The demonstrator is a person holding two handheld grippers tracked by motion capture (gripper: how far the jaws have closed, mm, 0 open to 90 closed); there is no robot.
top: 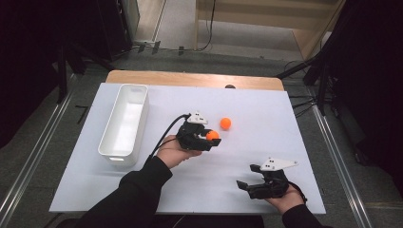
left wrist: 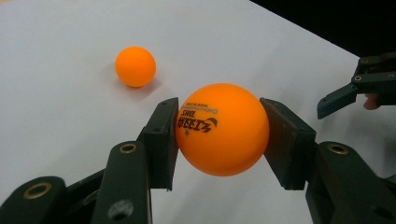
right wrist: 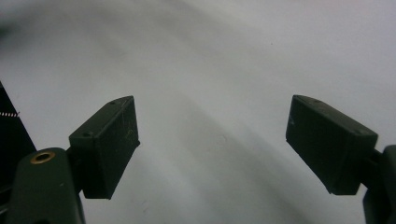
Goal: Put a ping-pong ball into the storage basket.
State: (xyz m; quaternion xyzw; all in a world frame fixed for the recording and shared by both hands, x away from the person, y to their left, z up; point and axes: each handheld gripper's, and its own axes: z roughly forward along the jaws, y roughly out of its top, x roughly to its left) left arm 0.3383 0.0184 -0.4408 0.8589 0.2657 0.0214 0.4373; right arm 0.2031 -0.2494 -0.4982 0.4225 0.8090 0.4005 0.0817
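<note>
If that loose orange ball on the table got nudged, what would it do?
The loose orange ball is round on a flat white table, so it would probably roll away. It looks like a light table-tennis ball, likely easily pushed.

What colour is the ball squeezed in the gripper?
Orange, with dark printed lettering; the ball shows best in the left gripper view.

L gripper point(top: 209, 137) is in the left hand point(top: 172, 151), mid table, jaws squeezed tight on sthg round. R gripper point(top: 248, 186) sits low near the front edge, right hand point(top: 285, 198) under it, jaws wide apart.
</note>
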